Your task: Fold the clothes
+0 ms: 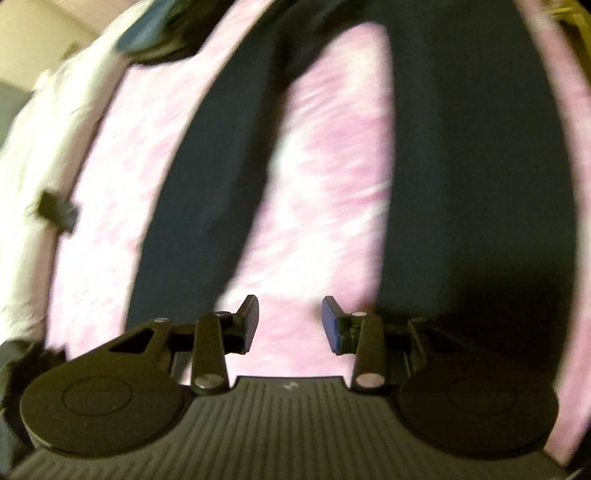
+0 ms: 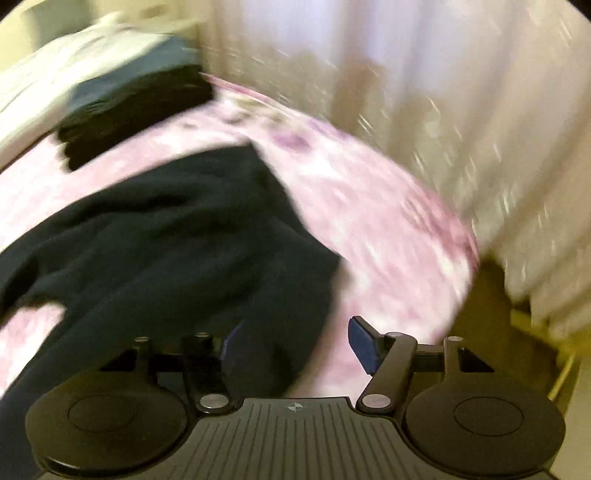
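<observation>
A dark navy garment (image 1: 469,155) lies spread on a pink patterned bedspread (image 1: 325,192), with two long dark parts running away from me in the left wrist view. My left gripper (image 1: 290,321) is open and empty over the pink strip between those parts. In the right wrist view the same dark garment (image 2: 166,236) lies bunched on the bedspread (image 2: 376,221). My right gripper (image 2: 291,347) is open, its left finger against the garment's near edge and partly hidden by it. Both views are motion-blurred.
A stack of folded dark and blue clothes (image 2: 136,99) sits at the far end of the bed, also seen in the left wrist view (image 1: 151,33). White bedding (image 1: 48,147) lies to the left. A pale curtain (image 2: 461,92) hangs beyond the bed's right edge.
</observation>
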`<state>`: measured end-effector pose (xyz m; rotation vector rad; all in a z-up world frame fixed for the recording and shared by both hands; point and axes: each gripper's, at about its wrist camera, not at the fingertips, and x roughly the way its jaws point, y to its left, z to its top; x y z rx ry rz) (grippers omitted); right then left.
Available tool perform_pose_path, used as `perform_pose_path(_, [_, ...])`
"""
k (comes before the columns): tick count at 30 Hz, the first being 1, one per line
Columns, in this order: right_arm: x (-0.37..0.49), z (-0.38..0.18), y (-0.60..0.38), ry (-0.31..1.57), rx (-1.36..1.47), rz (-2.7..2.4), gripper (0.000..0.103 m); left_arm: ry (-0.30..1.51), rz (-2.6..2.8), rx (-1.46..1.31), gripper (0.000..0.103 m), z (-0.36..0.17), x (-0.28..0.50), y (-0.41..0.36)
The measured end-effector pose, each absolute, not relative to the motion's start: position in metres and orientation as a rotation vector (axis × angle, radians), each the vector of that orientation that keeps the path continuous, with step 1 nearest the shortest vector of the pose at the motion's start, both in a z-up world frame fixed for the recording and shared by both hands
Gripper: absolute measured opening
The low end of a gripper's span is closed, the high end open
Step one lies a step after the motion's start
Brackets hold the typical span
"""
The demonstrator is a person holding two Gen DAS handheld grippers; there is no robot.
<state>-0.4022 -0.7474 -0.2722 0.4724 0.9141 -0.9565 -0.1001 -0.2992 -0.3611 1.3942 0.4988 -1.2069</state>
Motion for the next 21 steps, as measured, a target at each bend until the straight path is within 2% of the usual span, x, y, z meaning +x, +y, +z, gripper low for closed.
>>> perform_pose_path(6, [-0.308,-0.277,-0.683,0.935,0.398,-0.552,0.064,0.386,-1.045,1.529,0.034,-0.394,-0.028,-0.279])
perform_pose_path(15, [-0.19,-0.324,-0.609,1.023,-0.02,-0.227,0.064,0.219,-1.004,1.669,0.034,-0.446,0.061,-0.234])
perform_pose_path(16, [-0.18,-0.332,-0.61,1.041,-0.06,-0.226,0.064,0.197,-1.024,1.672,0.028,-0.448,0.064,-0.233])
perform_pose_path(17, [-0.171,-0.339,-0.612,1.06,-0.1,-0.233,0.064,0.211,-1.039,1.669,0.007,-0.447,0.069,-0.233])
perform_pose_path(21, [-0.147,-0.363,-0.614,1.12,-0.309,-0.236,0.064,0.24,-1.027,1.567,0.007,-0.421,0.09,-0.237])
